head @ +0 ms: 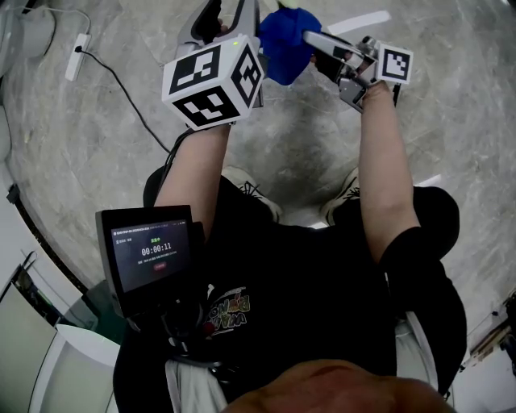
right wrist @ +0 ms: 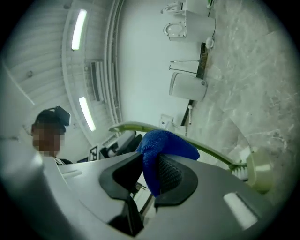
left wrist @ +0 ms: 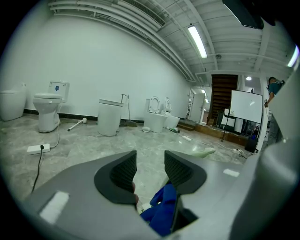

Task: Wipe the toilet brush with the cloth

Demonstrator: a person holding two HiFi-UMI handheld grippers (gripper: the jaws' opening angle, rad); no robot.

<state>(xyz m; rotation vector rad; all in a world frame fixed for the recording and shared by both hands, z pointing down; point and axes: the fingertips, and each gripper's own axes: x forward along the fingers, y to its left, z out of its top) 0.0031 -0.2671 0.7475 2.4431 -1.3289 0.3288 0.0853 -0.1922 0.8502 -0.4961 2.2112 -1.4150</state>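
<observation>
My right gripper [right wrist: 149,164] is shut on a blue cloth [right wrist: 164,143], which bunches up out of the top of the jaws. The cloth lies against the pale green handle [right wrist: 211,152] of the toilet brush. The brush head [right wrist: 258,169] hangs above the floor at the right. The handle's other end runs to my left gripper [right wrist: 123,143]. In the head view the cloth [head: 286,44] sits between the left gripper [head: 230,12] and the right gripper [head: 318,40]. The left gripper's [left wrist: 149,166] pads stand a narrow gap apart, with the cloth [left wrist: 161,213] showing low between them.
Several toilets [left wrist: 47,110] stand along the far wall on a marble floor. A power strip [left wrist: 38,149] with its cable lies at the left. A pale green item [left wrist: 202,152] lies on the floor ahead. A whiteboard [left wrist: 246,107] and a person [left wrist: 273,86] are at the right. A timer screen [head: 149,250] hangs at my chest.
</observation>
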